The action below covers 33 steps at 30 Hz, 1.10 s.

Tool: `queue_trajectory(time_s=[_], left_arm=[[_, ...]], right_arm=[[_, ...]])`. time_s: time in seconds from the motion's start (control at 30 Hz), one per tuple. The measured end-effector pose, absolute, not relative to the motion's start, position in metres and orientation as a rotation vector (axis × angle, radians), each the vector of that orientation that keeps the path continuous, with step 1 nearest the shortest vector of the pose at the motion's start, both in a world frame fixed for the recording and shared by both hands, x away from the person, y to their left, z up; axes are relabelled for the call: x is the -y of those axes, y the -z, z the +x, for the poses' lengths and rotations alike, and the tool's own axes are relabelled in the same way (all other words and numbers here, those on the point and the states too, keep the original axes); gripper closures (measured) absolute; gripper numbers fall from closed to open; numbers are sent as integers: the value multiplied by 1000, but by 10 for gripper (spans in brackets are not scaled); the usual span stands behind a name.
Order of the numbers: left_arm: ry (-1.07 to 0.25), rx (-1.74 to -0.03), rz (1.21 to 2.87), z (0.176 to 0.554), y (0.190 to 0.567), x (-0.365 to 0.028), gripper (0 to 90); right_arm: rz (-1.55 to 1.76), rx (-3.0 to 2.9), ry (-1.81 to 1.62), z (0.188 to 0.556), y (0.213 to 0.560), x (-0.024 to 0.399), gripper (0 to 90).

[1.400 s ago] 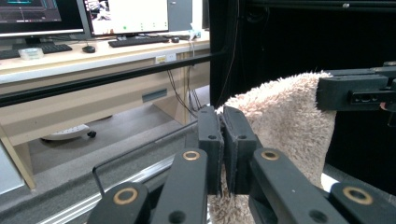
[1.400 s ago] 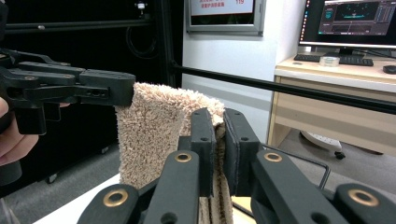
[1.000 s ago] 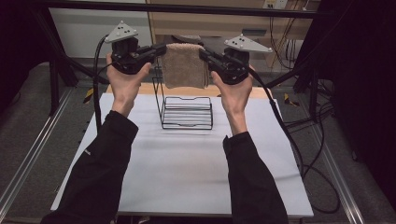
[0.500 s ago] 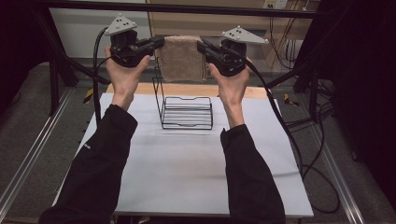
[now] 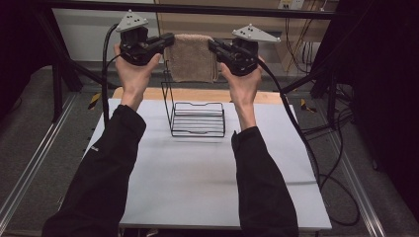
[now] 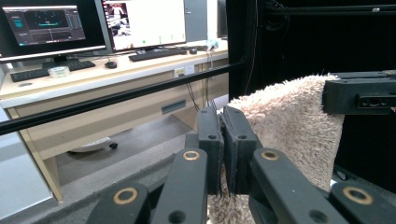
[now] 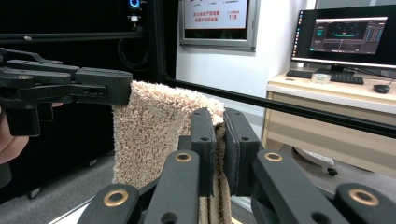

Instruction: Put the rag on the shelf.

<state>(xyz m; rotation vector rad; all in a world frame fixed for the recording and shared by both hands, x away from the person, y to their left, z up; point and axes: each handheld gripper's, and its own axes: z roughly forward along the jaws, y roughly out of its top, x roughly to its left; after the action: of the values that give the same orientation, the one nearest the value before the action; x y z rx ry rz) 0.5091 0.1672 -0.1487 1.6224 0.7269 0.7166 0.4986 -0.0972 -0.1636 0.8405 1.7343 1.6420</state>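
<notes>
We hold both arms stretched forward and raised, black sleeves reaching to the wrists. Our left gripper points inward to the right, its jaws pressed together on a corner of the towel. Our right gripper points inward to the left, jaws likewise clamped on the opposite corner. The two sets of fingertips face each other, level, with the cloth hanging between them.

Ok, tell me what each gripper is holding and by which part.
Both hold the tan towel: the left gripper pinches its upper left corner, the right gripper its upper right corner, so it hangs spread above the wire rack.
</notes>
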Motion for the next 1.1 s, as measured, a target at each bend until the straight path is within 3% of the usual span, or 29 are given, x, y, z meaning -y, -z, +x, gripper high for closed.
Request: queue_trajectory(time_s=[1.1], left_arm=[[-677,-696,1682,516,193,-168,864]], right_arm=[[849,-1825,-1554,511,201,101,833]])
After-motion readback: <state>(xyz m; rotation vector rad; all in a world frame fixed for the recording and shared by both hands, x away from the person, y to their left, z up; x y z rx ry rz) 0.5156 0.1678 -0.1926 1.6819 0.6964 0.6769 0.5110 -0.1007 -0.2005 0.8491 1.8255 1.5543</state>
